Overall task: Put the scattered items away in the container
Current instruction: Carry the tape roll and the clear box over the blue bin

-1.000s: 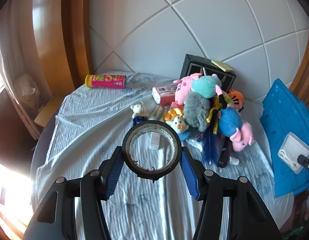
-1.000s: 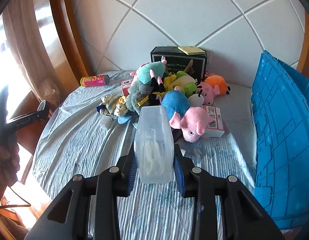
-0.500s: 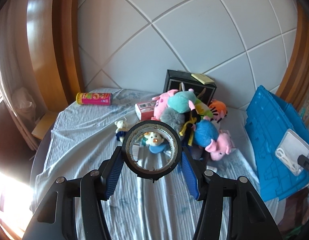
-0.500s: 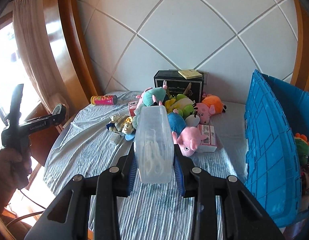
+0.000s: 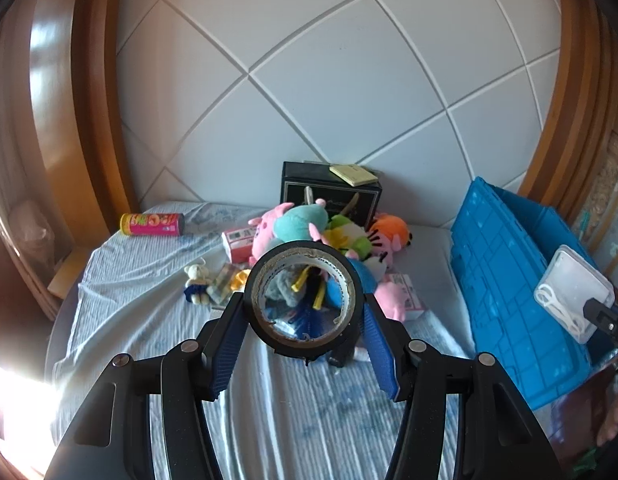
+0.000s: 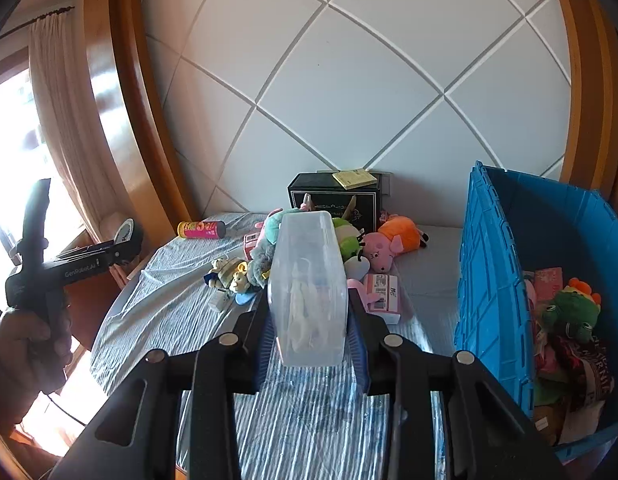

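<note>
Your left tool (image 5: pixel 305 312) is clenched on a roll of black tape (image 5: pixel 305 300), its blue pads pressing the roll's outer rim from both sides, the roll held upright so you look through its core; your right tool (image 6: pixel 309 336) is clenched on a clear plastic box (image 6: pixel 307 292) with white cord-like contents inside, held on edge between the pads. Both hang above the striped sheet (image 6: pixel 309 412) that covers the surface; the pile of plush toys (image 5: pixel 329 236) lies beyond the tape, in front of a black box (image 5: pixel 331 196) with a yellow notepad (image 5: pixel 354 174) on top; a pink snack can (image 5: pixel 152 224) lies on its side near the far left edge, well apart from the pile; a small white bear (image 5: pixel 195 280) lies just left of the pile. The blue container (image 6: pixel 549 280) stands at the right of the surface, open, with a green plush (image 6: pixel 569 312) and other things already in it; your right tool's box is left of its near wall, outside it.
</note>
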A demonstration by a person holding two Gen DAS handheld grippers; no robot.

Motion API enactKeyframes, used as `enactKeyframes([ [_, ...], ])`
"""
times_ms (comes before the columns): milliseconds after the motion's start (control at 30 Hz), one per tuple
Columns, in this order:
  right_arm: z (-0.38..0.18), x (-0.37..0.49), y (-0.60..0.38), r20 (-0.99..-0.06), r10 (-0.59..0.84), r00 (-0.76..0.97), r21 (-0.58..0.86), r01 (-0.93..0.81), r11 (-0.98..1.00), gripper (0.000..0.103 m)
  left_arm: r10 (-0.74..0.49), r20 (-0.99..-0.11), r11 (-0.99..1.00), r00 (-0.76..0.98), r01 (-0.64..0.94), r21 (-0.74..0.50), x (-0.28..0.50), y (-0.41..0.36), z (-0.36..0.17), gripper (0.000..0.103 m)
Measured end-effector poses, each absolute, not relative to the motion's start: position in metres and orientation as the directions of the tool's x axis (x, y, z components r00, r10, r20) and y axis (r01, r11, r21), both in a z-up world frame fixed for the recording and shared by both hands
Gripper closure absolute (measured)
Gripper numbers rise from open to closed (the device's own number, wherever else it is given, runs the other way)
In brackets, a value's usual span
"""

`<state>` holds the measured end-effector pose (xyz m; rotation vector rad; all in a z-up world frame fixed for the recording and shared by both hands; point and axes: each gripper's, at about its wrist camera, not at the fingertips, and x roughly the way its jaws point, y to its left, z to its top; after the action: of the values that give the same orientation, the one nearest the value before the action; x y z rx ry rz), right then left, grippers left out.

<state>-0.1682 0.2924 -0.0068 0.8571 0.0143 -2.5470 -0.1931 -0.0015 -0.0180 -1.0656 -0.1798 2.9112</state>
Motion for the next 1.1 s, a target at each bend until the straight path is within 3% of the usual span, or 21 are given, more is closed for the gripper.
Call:
enactKeyframes([
  [1100, -0.003, -0.178, 0.565, -0.539, -0.149, -0.829, 0.132, 0.092, -0.987, 0.071, 0.338, -0.603, -0.919, -0.722, -0.393, -0.044, -0.258, 0.339, 0.03, 0.048],
])
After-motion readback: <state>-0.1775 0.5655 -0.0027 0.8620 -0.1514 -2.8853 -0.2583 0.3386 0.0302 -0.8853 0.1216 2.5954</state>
